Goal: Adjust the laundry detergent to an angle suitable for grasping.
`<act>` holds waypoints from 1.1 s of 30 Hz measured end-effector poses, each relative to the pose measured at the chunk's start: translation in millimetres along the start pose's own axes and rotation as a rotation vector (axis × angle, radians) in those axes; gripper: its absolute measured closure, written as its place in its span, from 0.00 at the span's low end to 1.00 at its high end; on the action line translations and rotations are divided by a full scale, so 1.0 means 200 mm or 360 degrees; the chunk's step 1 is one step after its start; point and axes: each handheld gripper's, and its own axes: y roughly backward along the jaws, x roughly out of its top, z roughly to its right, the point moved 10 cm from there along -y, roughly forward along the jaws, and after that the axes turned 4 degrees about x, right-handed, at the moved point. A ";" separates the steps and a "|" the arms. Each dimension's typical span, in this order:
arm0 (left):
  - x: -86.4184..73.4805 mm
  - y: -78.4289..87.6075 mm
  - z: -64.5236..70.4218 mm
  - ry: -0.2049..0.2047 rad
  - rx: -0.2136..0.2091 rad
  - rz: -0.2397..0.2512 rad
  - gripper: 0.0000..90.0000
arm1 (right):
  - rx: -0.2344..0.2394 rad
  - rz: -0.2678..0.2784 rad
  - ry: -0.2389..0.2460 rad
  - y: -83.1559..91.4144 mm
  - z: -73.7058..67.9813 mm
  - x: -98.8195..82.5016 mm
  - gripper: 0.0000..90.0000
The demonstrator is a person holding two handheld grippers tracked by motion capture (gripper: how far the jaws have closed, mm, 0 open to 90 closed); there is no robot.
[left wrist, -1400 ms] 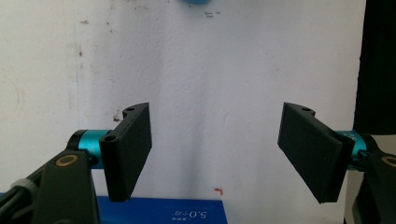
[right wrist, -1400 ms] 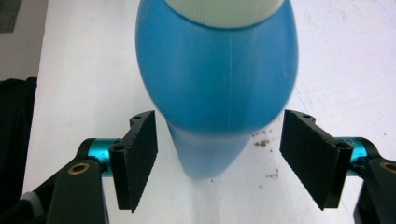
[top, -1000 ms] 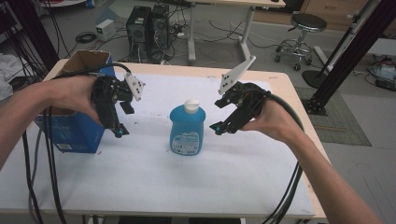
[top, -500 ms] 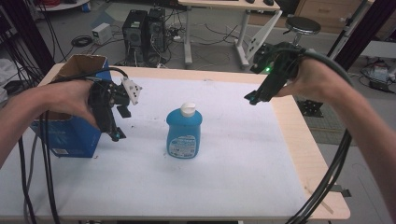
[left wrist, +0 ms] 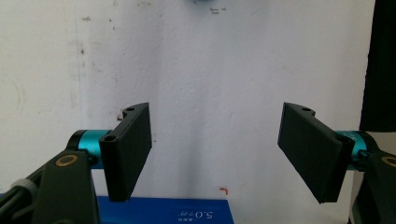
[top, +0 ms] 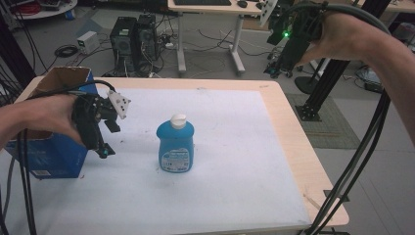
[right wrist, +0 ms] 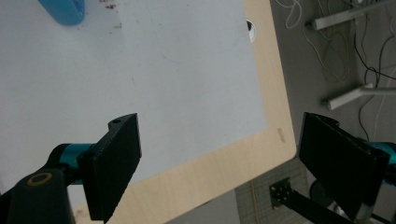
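Left claw (top: 100,142) low over the white worktop (top: 235,161), beside the blue cardboard box (top: 49,154), jaws well apart, nothing between. Blue plastic soap bottle with white cap (top: 175,143) upright mid-worktop, at three o'clock from that claw, close by. Right claw (top: 276,68) high at one o'clock from the bottle, well off; jaws just opened wide, empty. Left hand (top: 44,117) nearer.

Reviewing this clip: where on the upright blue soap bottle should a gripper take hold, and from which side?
Probably the blue soap bottle is best gripped across its narrower shoulder just under the white cap, coming level from the left, where the open left gripper hangs nearest. It stands upright and free on the white mat, with room either side.
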 end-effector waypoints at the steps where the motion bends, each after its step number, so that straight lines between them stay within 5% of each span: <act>1: 0.00 0.00 0.00 0.0002 0.0002 0.0003 0.29 | -0.0010 -0.0013 0.0000 0.02 0.01 -0.01 0.14; 15: 0.01 -0.01 -0.01 -0.0001 -0.0005 -0.0023 0.29 | -0.0081 -0.0136 0.0014 0.23 0.15 -0.03 0.14; 33: 0.03 -0.01 0.03 -0.0006 0.0015 -0.0080 0.29 | -0.0102 -0.0159 0.0035 0.22 0.14 -0.05 0.14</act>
